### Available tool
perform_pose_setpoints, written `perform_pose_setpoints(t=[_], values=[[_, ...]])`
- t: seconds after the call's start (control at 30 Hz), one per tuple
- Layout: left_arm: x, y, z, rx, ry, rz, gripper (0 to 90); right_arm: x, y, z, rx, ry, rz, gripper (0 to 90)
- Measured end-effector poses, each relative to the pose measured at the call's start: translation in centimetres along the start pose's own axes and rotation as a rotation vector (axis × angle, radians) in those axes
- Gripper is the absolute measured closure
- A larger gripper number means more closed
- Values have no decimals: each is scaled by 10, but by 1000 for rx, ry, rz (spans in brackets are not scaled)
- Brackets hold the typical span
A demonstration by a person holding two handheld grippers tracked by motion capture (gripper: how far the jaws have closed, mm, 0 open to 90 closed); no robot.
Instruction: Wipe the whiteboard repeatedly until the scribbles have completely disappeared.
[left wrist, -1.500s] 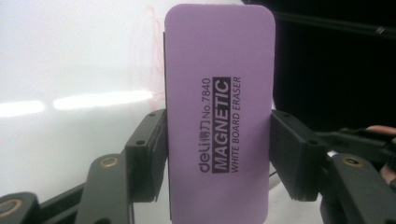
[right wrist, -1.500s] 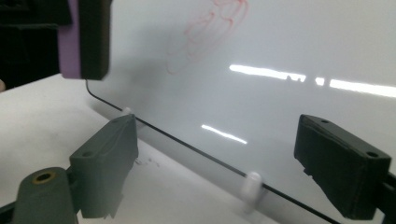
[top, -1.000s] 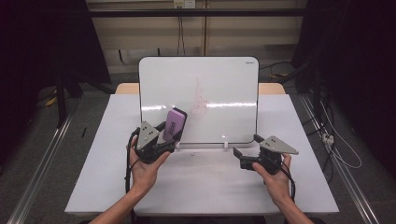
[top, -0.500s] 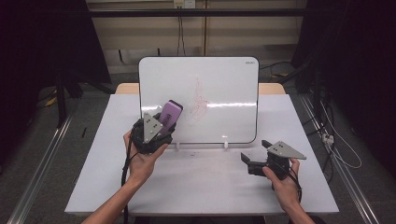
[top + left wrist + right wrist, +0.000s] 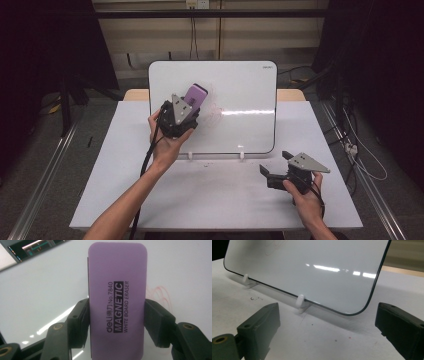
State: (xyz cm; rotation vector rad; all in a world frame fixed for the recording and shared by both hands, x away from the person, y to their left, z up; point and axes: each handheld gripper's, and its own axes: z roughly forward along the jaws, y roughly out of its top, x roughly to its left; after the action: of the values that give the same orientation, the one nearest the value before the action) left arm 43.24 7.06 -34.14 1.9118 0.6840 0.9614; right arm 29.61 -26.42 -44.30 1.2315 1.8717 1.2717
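My left gripper point(image 5: 187, 107) clamps the purple eraser point(image 5: 117, 302) against the whiteboard point(image 5: 240, 95); my right gripper point(image 5: 275, 167), jaws apart, rests on the counter point(image 5: 220, 195) before the whiteboard.

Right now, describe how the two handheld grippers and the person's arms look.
Both the left gripper and right gripper are black with two blocky jaws, brass-coloured screws, a grey three-cornered top plate and a trailing black cable. The forearms are bare, no sleeves in view.

Eraser point(image 5: 117, 302) bottom cut off by frame edge, faint red marks point(image 5: 160, 293) illegible
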Motion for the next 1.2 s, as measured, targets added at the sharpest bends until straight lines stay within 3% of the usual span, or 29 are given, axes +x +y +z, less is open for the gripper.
perform_pose_setpoints(t=[0.07, 0.17, 0.33, 0.5, 0.7, 0.93, 1.13, 1.2], values=[[4, 7, 7, 7, -1, -10, 411, 1, 0, 0, 0, 0, -3, 57], [9, 14, 19, 21, 32, 21, 412, 1, 0, -1, -5, -2, 0, 58], [21, 22, 34, 37, 46, -3, 413, 1, 1, -2, -9, -1, 1, 57], [21, 31, 44, 48, 50, 7, 413, 0, 0, 0, -1, 1, 7, 58], [19, 32, 52, 58, 62, 8, 414, -1, -1, 0, -1, 14, 18, 57], [11, 32, 56, 69, 74, 48, 414, 0, 0, 0, 0, 18, 11, 58], [-14, 26, 55, 83, 59, 160, 414, 0, -1, 1, 2, 20, 10, 58], [-21, 21, 54, 81, 50, 173, 414, 0, -1, 1, 1, 19, 10, 58]])
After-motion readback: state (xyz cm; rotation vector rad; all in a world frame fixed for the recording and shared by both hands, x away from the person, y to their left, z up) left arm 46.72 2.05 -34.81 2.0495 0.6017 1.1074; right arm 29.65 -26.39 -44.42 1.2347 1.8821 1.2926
